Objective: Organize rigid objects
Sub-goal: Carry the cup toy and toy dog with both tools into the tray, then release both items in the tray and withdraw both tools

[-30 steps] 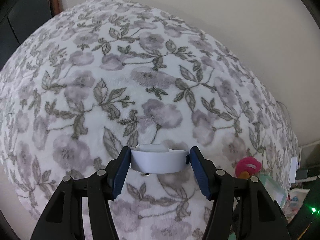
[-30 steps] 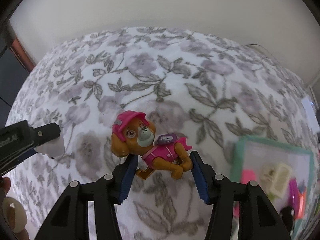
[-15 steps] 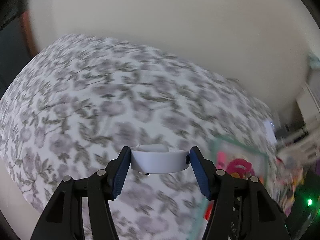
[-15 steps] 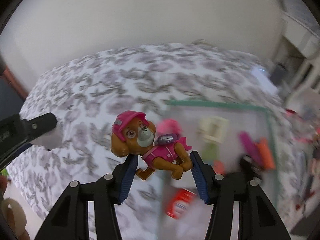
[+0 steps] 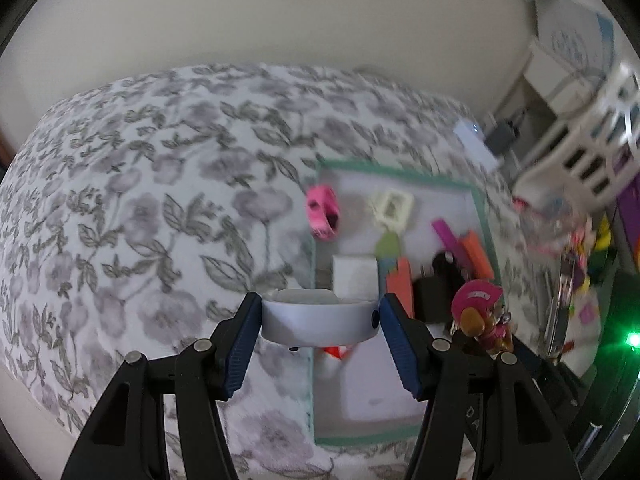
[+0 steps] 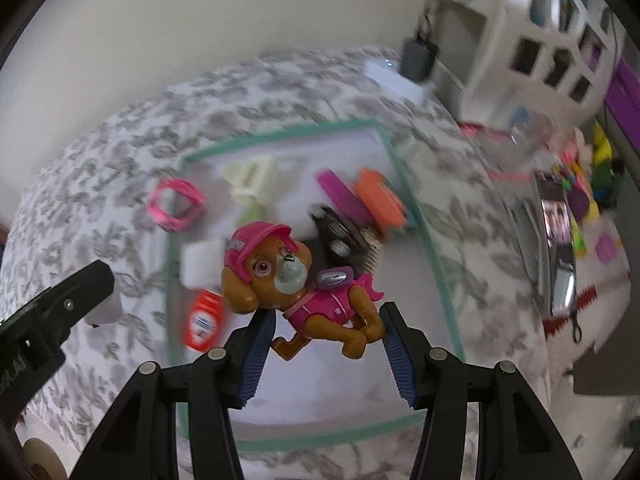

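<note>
the left gripper (image 5: 320, 320) is clamped on a white band-shaped object (image 5: 318, 322), one blue pad pressed to each end of it, held up above the flowered blanket (image 5: 140, 208). the right gripper (image 6: 326, 338) is clamped on a toy puppy (image 6: 304, 280) in a pink cap and pink vest, the body caught between its pads and the head sticking out ahead of the left pad.

beyond both sets of tips lies a tray with a green rim (image 6: 416, 208). in it, past the puppy, sit a pink ring-shaped toy (image 6: 176, 204) at the tray's left edge, a cream plastic piece (image 6: 252, 180), a purple bar (image 6: 340, 194) beside an orange block (image 6: 380, 196), a black object (image 6: 344, 236), a white block (image 6: 200, 264) and a small red bottle (image 6: 204, 318) whose label is too blurred to read. a white basket (image 6: 540, 36) stands far off to the right.

on the left gripper's arm, at the left edge of the right view, some white lettering shows, too cut off to make out.
</note>
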